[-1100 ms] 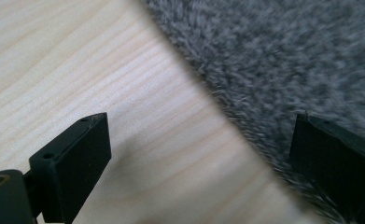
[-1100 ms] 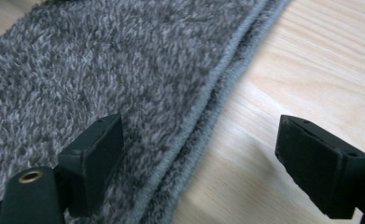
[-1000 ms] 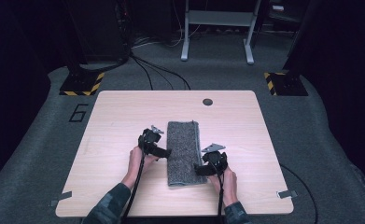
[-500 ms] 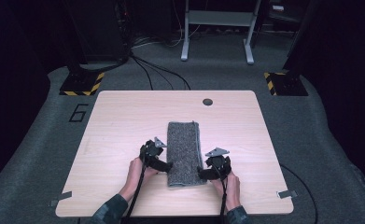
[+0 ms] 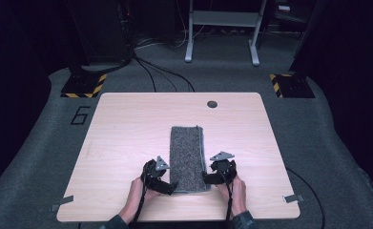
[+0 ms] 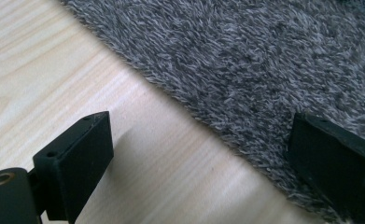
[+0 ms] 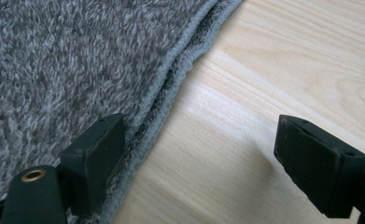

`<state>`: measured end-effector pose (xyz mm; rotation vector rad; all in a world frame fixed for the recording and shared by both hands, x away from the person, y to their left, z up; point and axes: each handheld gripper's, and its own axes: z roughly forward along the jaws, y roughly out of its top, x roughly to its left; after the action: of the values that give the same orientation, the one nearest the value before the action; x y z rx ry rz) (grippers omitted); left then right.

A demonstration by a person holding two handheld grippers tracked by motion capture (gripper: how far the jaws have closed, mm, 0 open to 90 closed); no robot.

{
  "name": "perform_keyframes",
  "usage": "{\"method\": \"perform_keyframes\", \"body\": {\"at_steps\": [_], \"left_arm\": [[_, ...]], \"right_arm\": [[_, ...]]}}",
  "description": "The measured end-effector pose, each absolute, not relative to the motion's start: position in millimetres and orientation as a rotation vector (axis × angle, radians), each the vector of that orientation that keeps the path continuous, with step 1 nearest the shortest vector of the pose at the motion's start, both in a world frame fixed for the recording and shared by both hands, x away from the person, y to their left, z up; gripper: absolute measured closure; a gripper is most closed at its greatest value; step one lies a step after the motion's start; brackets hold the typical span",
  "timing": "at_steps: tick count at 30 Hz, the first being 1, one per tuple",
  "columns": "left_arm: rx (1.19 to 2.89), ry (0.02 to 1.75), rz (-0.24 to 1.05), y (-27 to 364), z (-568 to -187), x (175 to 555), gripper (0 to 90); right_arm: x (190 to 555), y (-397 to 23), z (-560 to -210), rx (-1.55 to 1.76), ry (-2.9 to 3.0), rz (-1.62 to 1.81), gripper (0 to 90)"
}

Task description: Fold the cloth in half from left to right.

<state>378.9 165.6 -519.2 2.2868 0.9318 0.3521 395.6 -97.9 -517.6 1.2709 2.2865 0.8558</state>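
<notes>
A: Grey towel [image 5: 188, 157] lies folded in a long strip on the wooden table [image 5: 127, 138], nearer the person's edge, running away from them; bound hems stacked along its right side.

B: Left gripper [image 5: 167, 187]?

A: At the towel's near left corner; jaws stand wide apart in the left gripper view, one over bare wood, the other over the pile [image 6: 245, 60] at the towel's edge; nothing pinched between them.

B: And the right gripper [image 5: 207, 178]?

A: At the near right corner; jaws likewise spread; in the right gripper view one sits over the towel [image 7: 68, 70] just inside the layered hem, the other over bare table [image 7: 273, 60]; no grip on the cloth.

B: Hands?

A: Left hand [image 5: 137, 194] and right hand [image 5: 236, 191] come in from the near edge, one each side of the strip; cables trail back along the wrists.

B: Anything else on the table?

A: A round dark grommet [image 5: 212, 104] near the far edge, well apart from the towel.
</notes>
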Motion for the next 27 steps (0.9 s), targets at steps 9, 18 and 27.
{"method": "perform_keyframes", "body": {"at_steps": [9, 18, 27], "left_arm": [[2.301, 0.896, 0.423, 166, -519, 358, 6.6], [2.254, 0.907, 0.389, 178, -511, 349, 4.7], [2.175, 1.006, 0.36, 195, -502, 387, 0.0]], "right_arm": [[381, -99, -518, 1.254, 2.299, 0.857, 16.3], [369, -105, -518, 1.235, 2.332, 0.937, 15.2], [392, -113, -499, 1.232, 2.329, 1.008, 14.4]]}}
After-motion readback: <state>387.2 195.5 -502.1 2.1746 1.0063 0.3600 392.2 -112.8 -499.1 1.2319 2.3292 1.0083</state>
